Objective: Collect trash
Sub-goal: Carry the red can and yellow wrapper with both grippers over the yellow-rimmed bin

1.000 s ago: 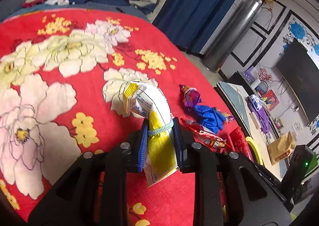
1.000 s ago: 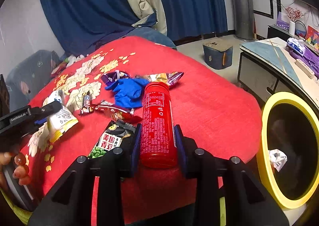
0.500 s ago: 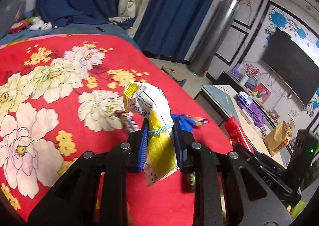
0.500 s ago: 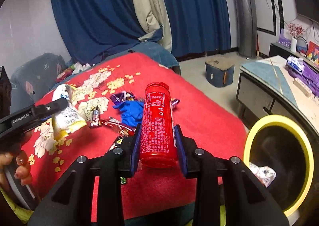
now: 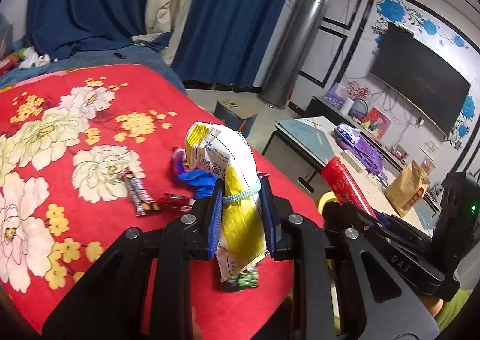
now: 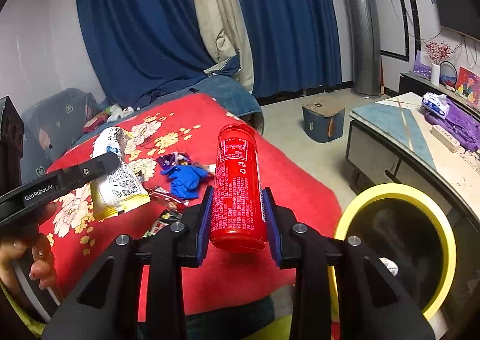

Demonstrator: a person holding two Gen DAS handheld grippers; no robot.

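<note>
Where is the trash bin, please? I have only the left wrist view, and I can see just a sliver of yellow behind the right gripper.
Observer: The yellow-rimmed bin sits between the bed corner and the low table, to the right of the right gripper.
Operator: Thank you. Is there anything in it?
Observer: Yes, a crumpled white wrapper lies inside.
Operator: How is the red canister held?
Observer: Both pads press the red canister near its base. It points away over the bed, left of the bin's opening.
</note>
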